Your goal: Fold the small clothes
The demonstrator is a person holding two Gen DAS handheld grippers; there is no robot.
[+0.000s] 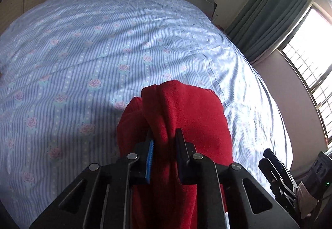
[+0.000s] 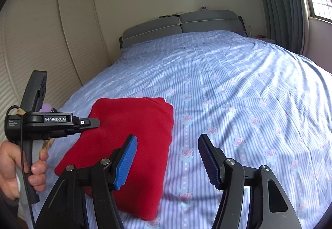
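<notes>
Red fleece garment [image 2: 128, 145] folded into compact rectangle on striped blue floral bedsheet [image 2: 238, 87] — folding apparently near complete.
Left gripper [image 1: 164, 141] clamped on bunched near-left edge; right gripper [image 2: 168, 158] wide open, empty — release and final smoothing probably remaining.

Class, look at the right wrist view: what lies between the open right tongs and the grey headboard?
Only the blue rose-print bedsheet lies between the right tongs and the headboard; the red garment sits leftward.

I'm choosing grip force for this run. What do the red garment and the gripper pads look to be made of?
The red garment looks like soft, matte fleece or a similar knit: fuzzy nap, thick rounded folds. The pads of the right gripper look like blue rubber or soft plastic with a ribbed, textured face.
</notes>
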